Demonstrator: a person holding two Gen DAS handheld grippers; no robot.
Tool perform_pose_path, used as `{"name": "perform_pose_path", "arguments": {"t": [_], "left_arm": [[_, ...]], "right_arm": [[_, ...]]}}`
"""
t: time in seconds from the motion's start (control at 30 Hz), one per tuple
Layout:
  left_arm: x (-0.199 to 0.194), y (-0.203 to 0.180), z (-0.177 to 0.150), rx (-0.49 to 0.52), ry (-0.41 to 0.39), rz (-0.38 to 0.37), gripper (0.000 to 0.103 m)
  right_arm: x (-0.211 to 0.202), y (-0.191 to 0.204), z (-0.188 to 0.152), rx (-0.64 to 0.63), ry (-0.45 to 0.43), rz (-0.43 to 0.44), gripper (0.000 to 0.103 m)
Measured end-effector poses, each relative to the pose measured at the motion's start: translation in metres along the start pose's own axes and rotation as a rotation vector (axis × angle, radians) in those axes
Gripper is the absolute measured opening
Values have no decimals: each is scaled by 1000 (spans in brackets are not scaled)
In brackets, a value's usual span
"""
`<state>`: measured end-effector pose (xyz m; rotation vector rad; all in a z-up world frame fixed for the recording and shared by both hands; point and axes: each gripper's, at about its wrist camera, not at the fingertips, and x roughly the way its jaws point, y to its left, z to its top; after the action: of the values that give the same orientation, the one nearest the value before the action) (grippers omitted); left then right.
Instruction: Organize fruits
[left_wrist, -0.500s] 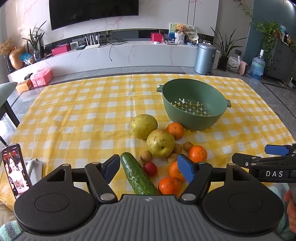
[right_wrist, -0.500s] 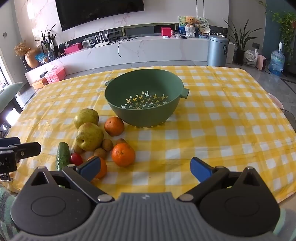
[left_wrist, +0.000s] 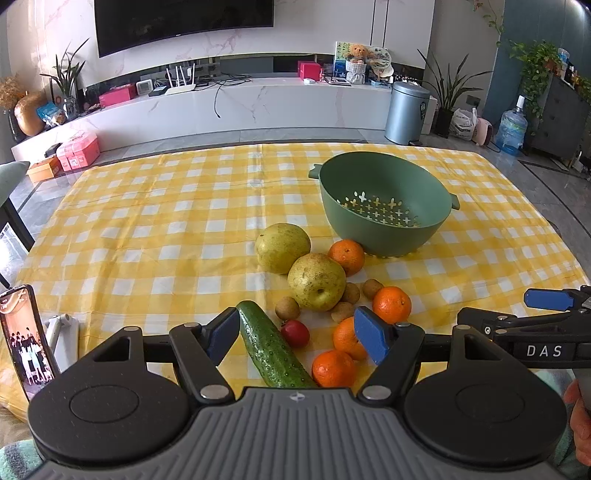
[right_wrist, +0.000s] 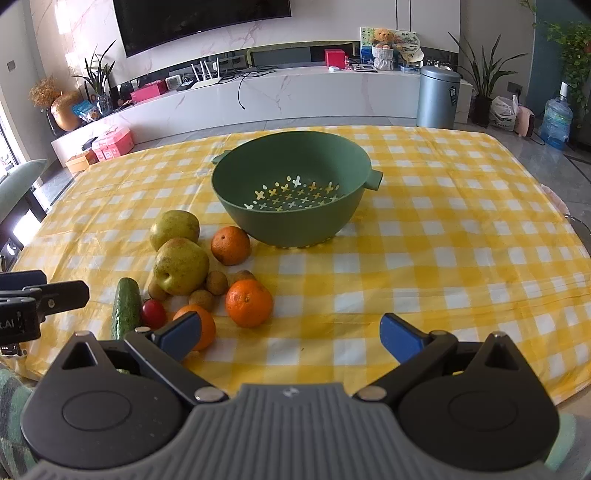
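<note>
So I had both grippers hovering at the near edge of the table, over the yellow checked tablecloth (right_wrist: 424, 258). Left gripper (left_wrist: 297, 338) was fairly wide with nothing gripped, right gripper (right_wrist: 290, 334) spread fully, empty too. The fruits (left_wrist: 317, 282) sat in a loose pile near-left, the green colander (right_wrist: 291, 188) just beyond them. Far back: marble TV console (left_wrist: 258, 107), TV (left_wrist: 184, 18), a bin (left_wrist: 406, 110) to the right.

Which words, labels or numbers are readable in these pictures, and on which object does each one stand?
"DAS": white letters on the black right tongs, seen from the left wrist.
".AI": cut-off white letters on the black left tongs, seen from the right wrist.
Black smartphone screen: too small to read.
Grey bin sticker: blurred.
</note>
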<state>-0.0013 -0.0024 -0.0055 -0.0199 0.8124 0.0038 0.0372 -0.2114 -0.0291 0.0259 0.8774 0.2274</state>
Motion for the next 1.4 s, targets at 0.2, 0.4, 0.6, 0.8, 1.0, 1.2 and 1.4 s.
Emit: {"name": "perform_pose_path", "arguments": {"t": [0.2, 0.4, 0.6, 0.8, 1.0, 1.2, 1.4], "left_arm": [[5, -6, -2, 0, 3, -1, 83], [8, -3, -1, 15, 0, 12, 83], [7, -1, 0, 3, 11, 0, 83], [7, -1, -1, 1, 24, 1, 83], [6, 1, -1, -4, 22, 1, 83], [7, 3, 0, 5, 40, -6, 83], [6, 10, 2, 27, 6, -9, 83]], "right_arm": [[2, 0, 0, 0, 11, -3, 99], [4, 1, -1, -2, 27, -4, 99], [4, 2, 0, -6, 31, -1, 99], [6, 3, -1, -12, 37, 1, 99], [7, 5, 0, -15, 41, 3, 99], [10, 7, 0, -20, 47, 6, 99], [14, 7, -1, -19, 55, 3, 99]]}}
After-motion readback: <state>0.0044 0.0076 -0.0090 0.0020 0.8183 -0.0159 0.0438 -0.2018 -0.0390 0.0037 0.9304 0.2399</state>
